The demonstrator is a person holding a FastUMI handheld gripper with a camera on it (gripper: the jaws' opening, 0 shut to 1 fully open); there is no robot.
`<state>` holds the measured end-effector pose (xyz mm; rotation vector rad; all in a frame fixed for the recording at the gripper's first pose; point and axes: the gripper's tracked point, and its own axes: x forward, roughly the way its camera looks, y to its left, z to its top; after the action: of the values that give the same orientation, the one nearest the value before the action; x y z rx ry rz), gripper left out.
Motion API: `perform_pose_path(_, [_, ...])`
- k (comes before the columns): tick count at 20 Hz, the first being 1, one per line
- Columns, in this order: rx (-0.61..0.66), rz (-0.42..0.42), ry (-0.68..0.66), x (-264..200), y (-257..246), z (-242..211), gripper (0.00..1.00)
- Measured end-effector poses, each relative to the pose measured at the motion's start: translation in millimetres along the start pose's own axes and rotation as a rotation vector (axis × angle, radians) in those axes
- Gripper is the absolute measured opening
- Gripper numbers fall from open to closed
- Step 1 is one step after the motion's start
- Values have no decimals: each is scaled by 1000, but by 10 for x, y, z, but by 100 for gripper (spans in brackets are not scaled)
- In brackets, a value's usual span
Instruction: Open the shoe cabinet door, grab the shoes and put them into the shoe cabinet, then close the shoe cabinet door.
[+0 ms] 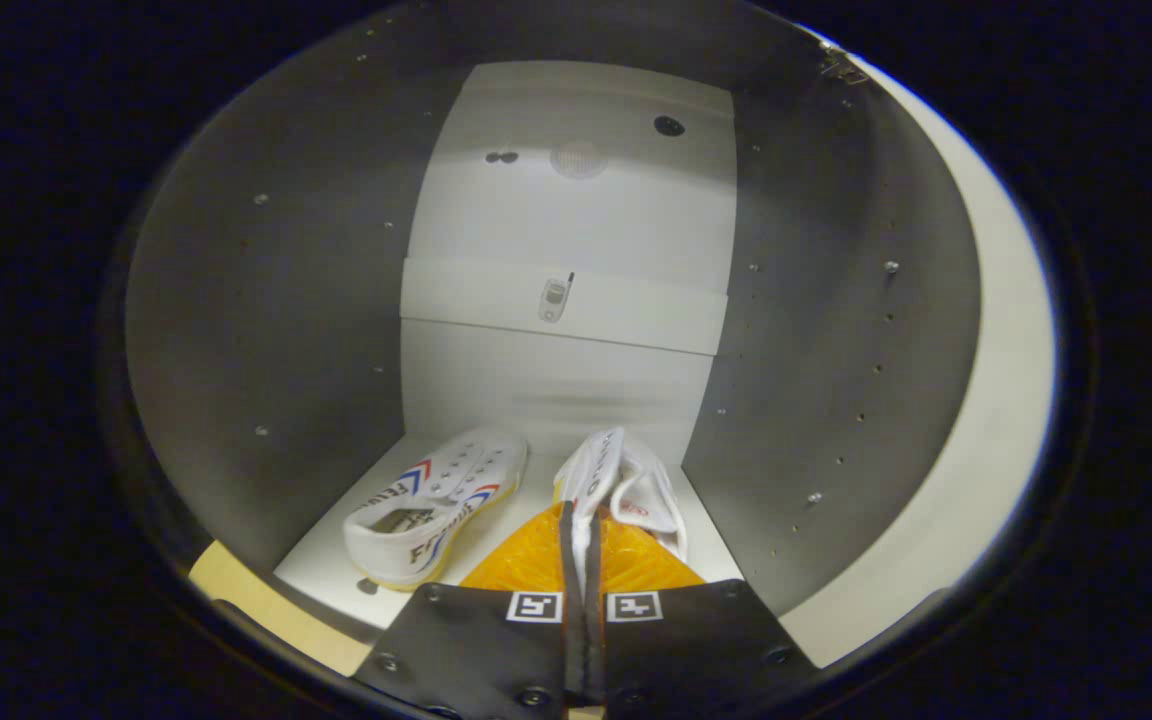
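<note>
the shoe cabinet (266, 330) stands open, its door out of sight, and the camera looks straight into the compartment, so the opening step reads as done. on the cabinet floor (536, 490), at about ten o'clock from the fingers, the first shoe (436, 505) already lies on its sole, a white canvas sneaker with red and blue chevrons, heel toward the camera. just to its right, at twelve o'clock, the second shoe (616, 480) is pinched by its upper: the hand-held gripper (583, 540) has its fingers drawn nearly together, clamped on the thin canvas edge between them. whether its sole touches the floor cannot be told. on the back panel (566, 230) a small metal fitting (555, 298) shows. i judge what remains is releasing this shoe, backing out, and closing the door.
</note>
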<state>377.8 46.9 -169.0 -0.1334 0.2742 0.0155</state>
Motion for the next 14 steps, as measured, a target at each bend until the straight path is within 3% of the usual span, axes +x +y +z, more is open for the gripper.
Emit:
perform_pose_path(7, [-2,-22,83,561,-133,-266,2])
perform_pose_path(14, [-12,1,107,626,10,-353,2])
